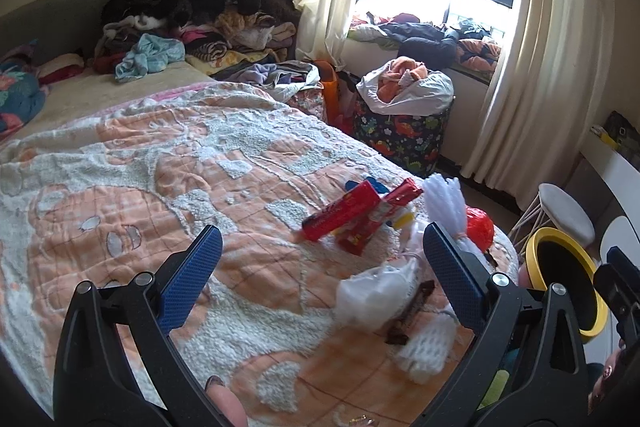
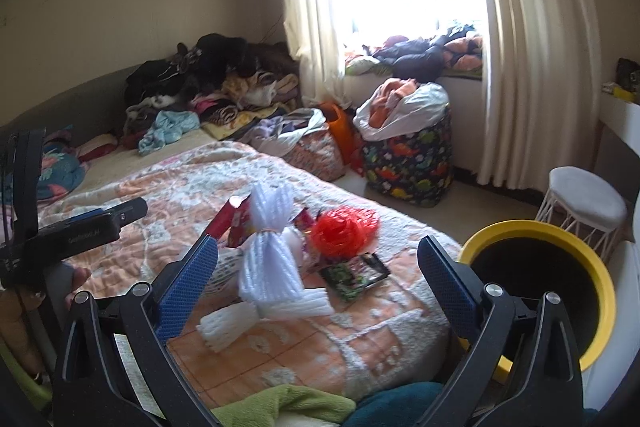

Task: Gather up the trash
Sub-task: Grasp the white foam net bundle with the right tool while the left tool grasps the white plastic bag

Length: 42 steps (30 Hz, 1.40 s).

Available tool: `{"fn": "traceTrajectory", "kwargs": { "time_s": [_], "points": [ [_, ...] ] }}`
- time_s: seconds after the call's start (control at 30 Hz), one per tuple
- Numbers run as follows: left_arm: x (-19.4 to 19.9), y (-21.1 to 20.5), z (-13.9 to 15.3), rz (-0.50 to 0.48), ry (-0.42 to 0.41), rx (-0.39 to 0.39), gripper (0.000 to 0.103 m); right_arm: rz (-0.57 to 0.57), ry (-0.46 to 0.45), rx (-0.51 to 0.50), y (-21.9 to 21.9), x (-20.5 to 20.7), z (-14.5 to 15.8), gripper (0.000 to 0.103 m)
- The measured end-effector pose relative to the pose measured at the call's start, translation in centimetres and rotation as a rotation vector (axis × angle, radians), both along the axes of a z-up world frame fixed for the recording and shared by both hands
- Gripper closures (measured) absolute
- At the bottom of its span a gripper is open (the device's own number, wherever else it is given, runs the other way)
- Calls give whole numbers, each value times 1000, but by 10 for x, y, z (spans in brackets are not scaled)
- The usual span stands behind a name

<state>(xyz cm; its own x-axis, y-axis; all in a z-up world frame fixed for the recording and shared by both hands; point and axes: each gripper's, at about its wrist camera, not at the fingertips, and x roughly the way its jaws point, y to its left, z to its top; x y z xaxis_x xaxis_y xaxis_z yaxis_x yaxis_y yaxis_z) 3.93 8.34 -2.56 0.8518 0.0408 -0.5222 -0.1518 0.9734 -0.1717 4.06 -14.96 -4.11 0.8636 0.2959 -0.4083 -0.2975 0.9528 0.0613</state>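
Trash lies in a heap near the corner of the bed's orange and white blanket [image 1: 160,167]. It includes two red boxes [image 1: 344,213], a white foam net [image 2: 272,255], a red mesh net [image 2: 344,231], a dark printed wrapper [image 2: 356,273], a white plastic bag [image 1: 376,291] and a brown wrapper [image 1: 412,311]. My left gripper [image 1: 322,231] hovers open over the blanket just short of the red boxes and holds nothing. The right gripper [image 2: 319,241] is open around the foam net from the near side and touches nothing. A black bin with a yellow rim [image 2: 540,291] stands beside the bed at the right.
A dinosaur-print hamper [image 2: 408,163] full of laundry and a white stool [image 2: 584,203] stand on the floor by the curtained window. Piled clothes [image 1: 192,7] cover the bed's far end. Green and teal cloth [image 2: 288,403] lies under the right gripper.
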Motion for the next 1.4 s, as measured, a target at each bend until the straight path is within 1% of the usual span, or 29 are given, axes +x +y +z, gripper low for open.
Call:
{"fn": "traceTrajectory", "kwargs": {
  "time_s": [0.1, 0.23, 0.43, 0.57, 0.67, 0.73, 0.77, 0.83, 0.87, 0.9, 0.93, 0.97, 1.0, 1.03, 1.07, 1.13, 1.27, 1.3, 1.33, 1.4],
  "points": [
    [6, 9, -4, -11, 9, -7, 11, 28, 42, 4, 9, 12, -4, 6],
    [16, 16, -10, -52, 24, -24, 11, 64, 98, -6, 22, 28, -10, 6],
    [34, 12, -20, -161, 61, -66, 11, 109, 187, -17, 34, 57, -23, 6],
    [44, 10, -32, -255, 108, -143, 11, 133, 270, 10, 35, 82, -36, 6],
    [49, 5, -41, -295, 145, -155, 11, 164, 307, 1, 38, 94, -41, 8],
    [54, 3, -48, -322, 174, -180, 11, 190, 341, -8, 43, 103, -47, 16],
    [56, 2, -51, -330, 186, -193, 11, 198, 358, -12, 45, 109, -51, 18],
    [59, 1, -56, -342, 210, -205, 16, 214, 397, -11, 48, 116, -58, 26],
    [61, -1, -58, -350, 220, -204, 17, 222, 410, -12, 48, 119, -61, 28],
    [61, -1, -60, -359, 229, -205, 18, 230, 421, -12, 49, 121, -63, 33],
    [61, -3, -62, -366, 238, -208, 19, 240, 432, -7, 50, 122, -66, 40],
    [62, -4, -65, -375, 246, -210, 20, 250, 441, 0, 51, 122, -69, 44],
    [63, -5, -66, -380, 254, -209, 21, 262, 451, 8, 52, 123, -71, 52],
    [63, -8, -68, -385, 261, -205, 22, 277, 458, 15, 53, 122, -73, 58],
    [64, -9, -70, -390, 268, -202, 23, 281, 450, 15, 54, 121, -73, 59],
    [65, -13, -73, -397, 280, -191, 28, 292, 431, 21, 55, 117, -71, 68],
    [66, -22, -75, -408, 291, -167, 32, 286, 399, 40, 48, 111, -65, 72],
    [66, -25, -76, -409, 292, -161, 35, 284, 393, 48, 45, 110, -63, 73],
    [66, -26, -77, -407, 294, -153, 42, 280, 387, 57, 42, 109, -60, 73],
    [66, -29, -78, -401, 303, -137, 49, 268, 375, 71, 36, 106, -56, 73]
  ]
}}
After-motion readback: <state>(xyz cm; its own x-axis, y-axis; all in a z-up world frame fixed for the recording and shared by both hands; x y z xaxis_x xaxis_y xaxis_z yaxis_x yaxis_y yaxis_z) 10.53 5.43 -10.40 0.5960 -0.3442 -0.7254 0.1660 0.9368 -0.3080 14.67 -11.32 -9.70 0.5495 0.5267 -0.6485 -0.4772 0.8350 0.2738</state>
